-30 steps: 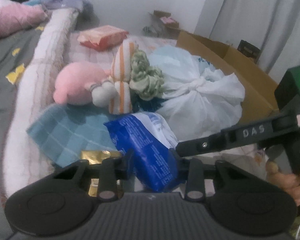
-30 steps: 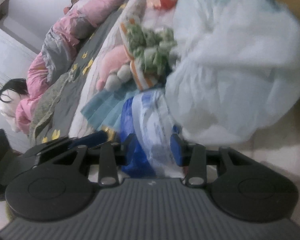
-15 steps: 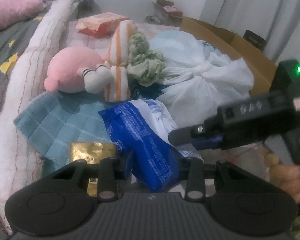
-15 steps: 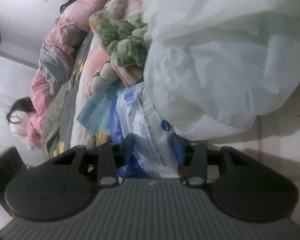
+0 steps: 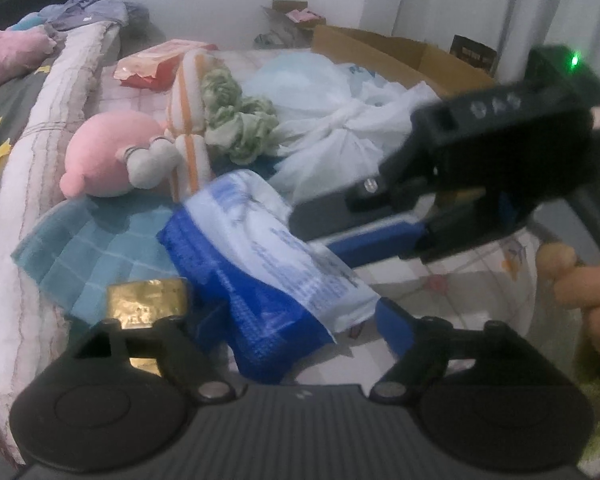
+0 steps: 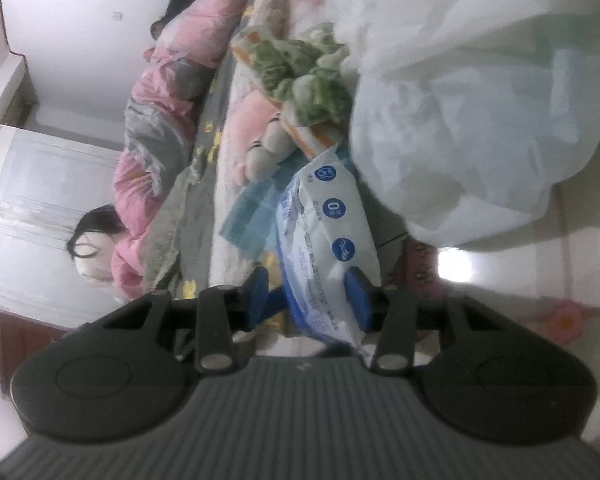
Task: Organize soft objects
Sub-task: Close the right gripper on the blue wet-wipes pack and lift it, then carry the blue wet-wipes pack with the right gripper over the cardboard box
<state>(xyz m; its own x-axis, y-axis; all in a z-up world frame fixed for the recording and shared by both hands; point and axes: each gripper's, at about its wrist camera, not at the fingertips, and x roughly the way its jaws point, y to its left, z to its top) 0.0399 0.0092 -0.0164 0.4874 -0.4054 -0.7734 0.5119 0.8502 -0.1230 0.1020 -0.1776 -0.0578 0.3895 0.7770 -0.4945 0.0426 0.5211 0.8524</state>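
The blue-and-white soft pack [image 5: 268, 264] lies over the teal cloth [image 5: 100, 248] near the bed's edge; right gripper [image 6: 312, 292] jaws clamp its end, so left gripper [image 5: 296, 332] jaws are opening, passing it over.

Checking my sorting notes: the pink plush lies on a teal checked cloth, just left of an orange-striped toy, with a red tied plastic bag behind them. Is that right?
Nearly. The left wrist view shows the tied plastic bag is white, not red. The rest holds: the pink plush lies on the teal checked cloth, just left of the orange-striped toy.
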